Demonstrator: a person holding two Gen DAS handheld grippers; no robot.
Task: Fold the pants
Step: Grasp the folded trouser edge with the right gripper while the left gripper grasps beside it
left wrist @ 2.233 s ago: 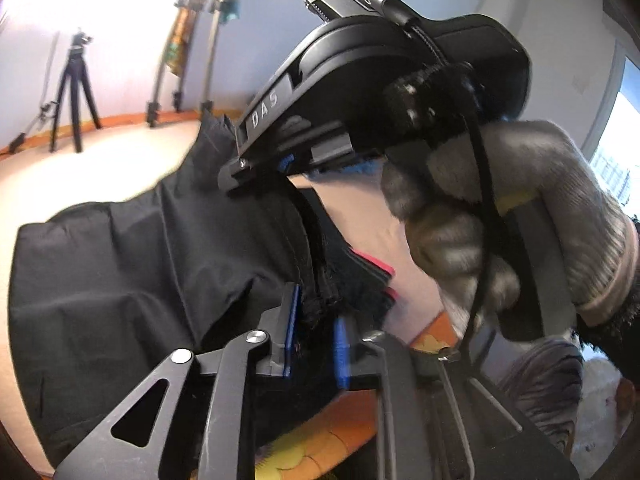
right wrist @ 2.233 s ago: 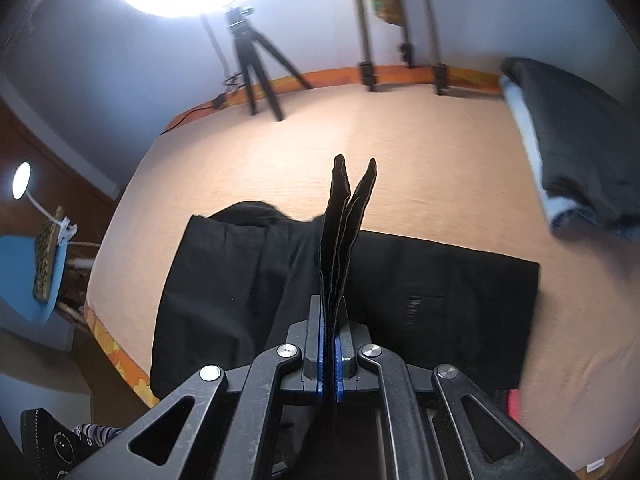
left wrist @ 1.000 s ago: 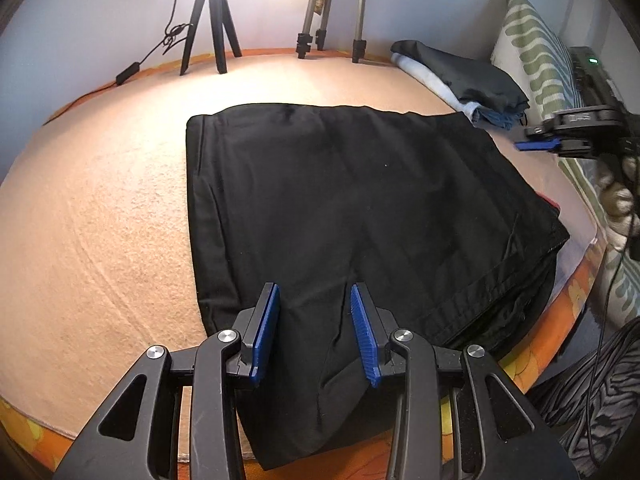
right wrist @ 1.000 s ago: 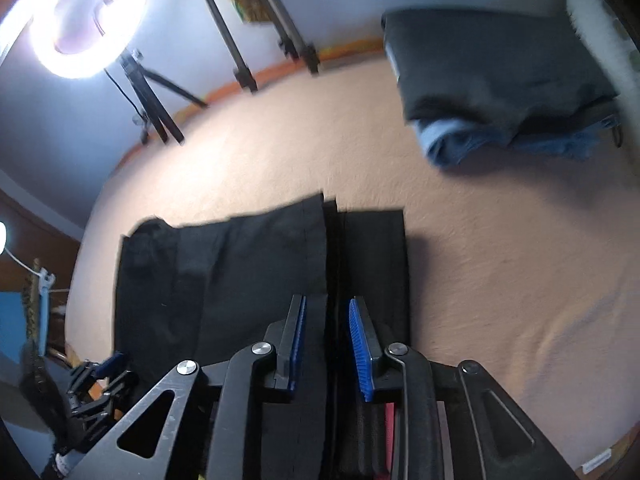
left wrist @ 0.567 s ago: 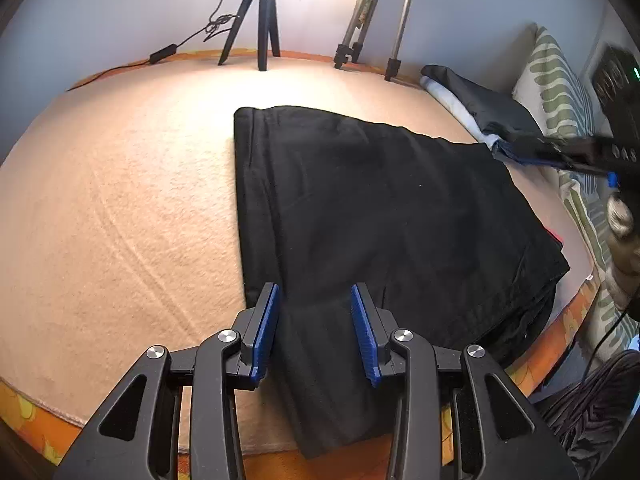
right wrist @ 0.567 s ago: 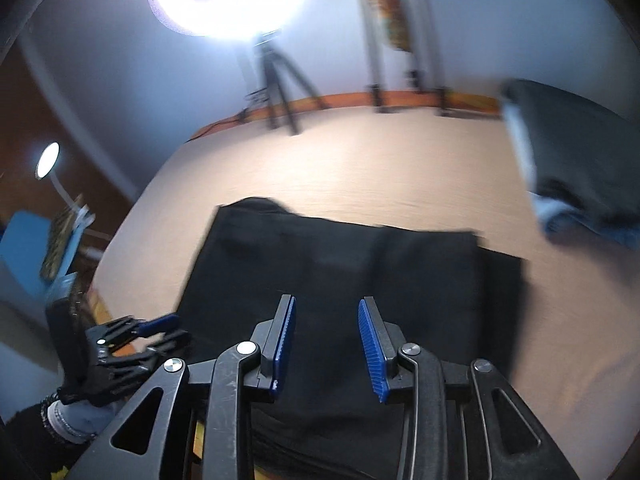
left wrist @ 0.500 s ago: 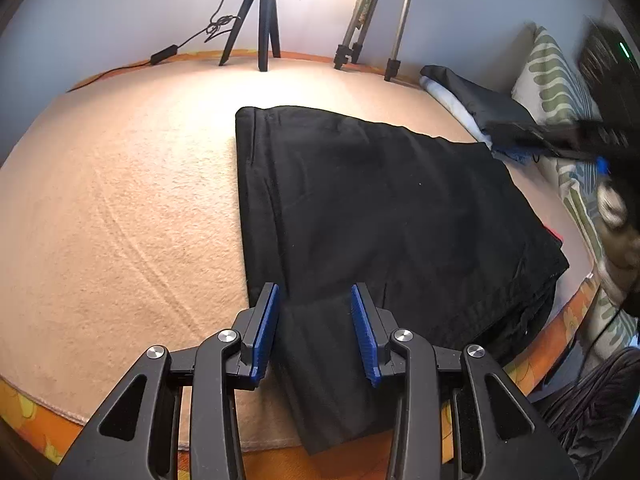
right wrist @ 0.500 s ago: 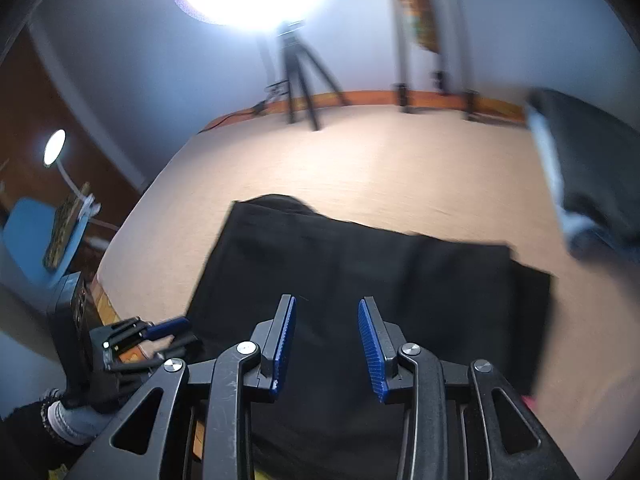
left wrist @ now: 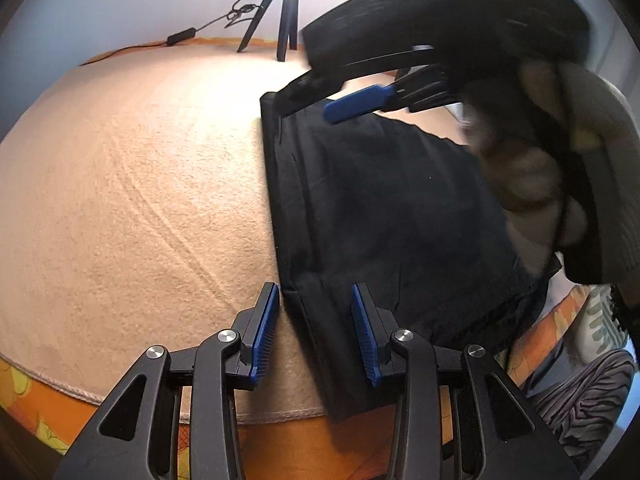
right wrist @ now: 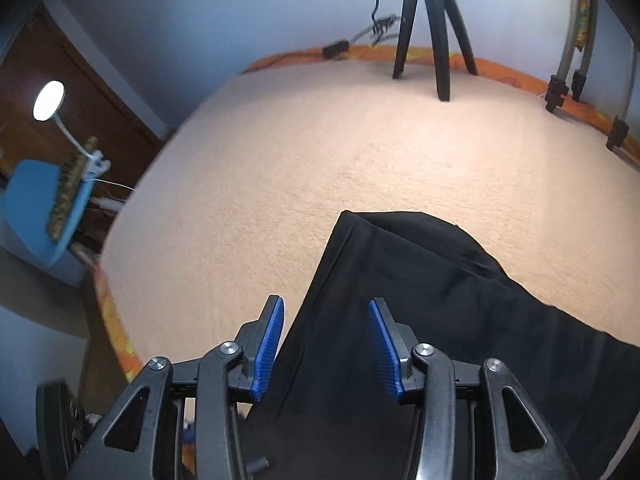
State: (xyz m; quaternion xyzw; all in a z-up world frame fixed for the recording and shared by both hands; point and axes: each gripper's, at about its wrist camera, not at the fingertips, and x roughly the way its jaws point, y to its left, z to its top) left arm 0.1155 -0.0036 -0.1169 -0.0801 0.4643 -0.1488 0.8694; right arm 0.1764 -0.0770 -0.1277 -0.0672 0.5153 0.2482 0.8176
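Observation:
Black pants [left wrist: 384,208] lie folded flat on the peach blanket, one end hanging over the near edge. My left gripper [left wrist: 316,332] is open and empty, its jaws either side of the pants' near left corner. My right gripper [right wrist: 326,344] is open and empty over the pants [right wrist: 420,300], near their far left corner. In the left wrist view the right gripper [left wrist: 320,100] reaches in from the upper right, held by a gloved hand [left wrist: 540,168], its blue fingertips above the pants' far left corner.
The peach blanket [left wrist: 132,200] covers a bed with an orange patterned edge [left wrist: 48,408]. A black tripod [right wrist: 432,28] and light-stand legs [right wrist: 568,80] stand at the far side. A blue chair [right wrist: 36,208] with a clip lamp [right wrist: 50,100] is at the left.
The right gripper swung left across the pants and now hovers over their far left corner. The left gripper shifted slightly toward the near left corner. Both stay open.

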